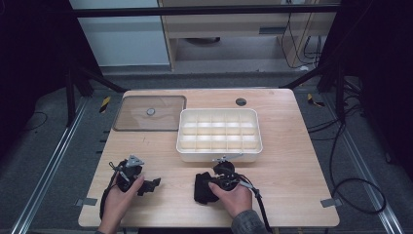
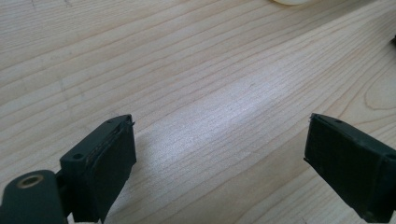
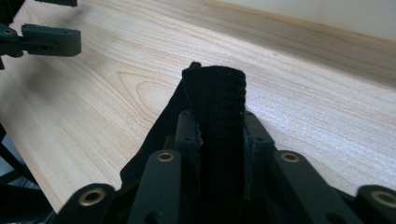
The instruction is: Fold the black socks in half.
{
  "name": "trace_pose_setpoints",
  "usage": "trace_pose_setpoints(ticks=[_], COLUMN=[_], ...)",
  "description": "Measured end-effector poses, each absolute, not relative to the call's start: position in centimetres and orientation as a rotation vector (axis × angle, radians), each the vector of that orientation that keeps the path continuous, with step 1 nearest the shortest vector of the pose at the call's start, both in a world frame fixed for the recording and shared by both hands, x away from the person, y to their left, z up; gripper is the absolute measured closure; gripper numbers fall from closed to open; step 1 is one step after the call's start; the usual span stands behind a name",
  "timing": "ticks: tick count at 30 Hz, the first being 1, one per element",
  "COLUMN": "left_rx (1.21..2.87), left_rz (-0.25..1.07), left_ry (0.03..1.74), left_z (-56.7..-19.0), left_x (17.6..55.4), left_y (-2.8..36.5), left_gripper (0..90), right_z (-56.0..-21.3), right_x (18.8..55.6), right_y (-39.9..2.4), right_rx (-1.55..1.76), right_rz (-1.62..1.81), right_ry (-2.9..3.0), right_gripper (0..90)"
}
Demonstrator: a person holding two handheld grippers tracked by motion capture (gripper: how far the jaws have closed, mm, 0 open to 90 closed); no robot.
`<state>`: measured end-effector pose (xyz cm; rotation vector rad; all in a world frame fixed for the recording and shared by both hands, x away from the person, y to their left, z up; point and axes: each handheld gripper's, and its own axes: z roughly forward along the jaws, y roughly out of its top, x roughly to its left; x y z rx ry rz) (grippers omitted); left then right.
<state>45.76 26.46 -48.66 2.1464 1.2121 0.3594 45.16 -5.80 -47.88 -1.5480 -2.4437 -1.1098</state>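
Pinching the folded black cloth (image 3: 215, 121) between closed jaws, right gripper (image 3: 222, 135) readies a lift toward the divided white tray (image 1: 219, 153), while left gripper (image 2: 217, 154) rests spread, empty.

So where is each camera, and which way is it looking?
High view: sits above the person's side, looking forward and down on the wooden table, the white divided tray and the clear lid; both hands show.
Left gripper view: rides the left hand-held gripper, looking along its open jaws at bare table.
Right gripper view: rides the right hand-held gripper, whose jaws pinch a black fabric piece.
Shared: the high and right gripper views both show the fabric and the left hand-held gripper.
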Motion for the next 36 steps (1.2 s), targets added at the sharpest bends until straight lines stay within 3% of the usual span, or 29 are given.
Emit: trace_pose_setpoints(ticks=[21, 36], left_rx=[2.135, 2.092], left_rz=[0.368, 0.406], left_ry=[1.223, 1.262], left_z=[-48.6, -48.5], left_x=[45.8, 46.0], left_y=[26.8, 28.2], left_gripper=[8.5, 6.9], right_z=[-45.3, -40.2], right_x=[44.6, 44.3], right_y=[-7.1, -11.3], right_rx=[-1.537, -1.574], right_rz=[-1.201, -1.295], right_ry=[-2.454, -2.577], right_gripper=[78.0, 78.0])
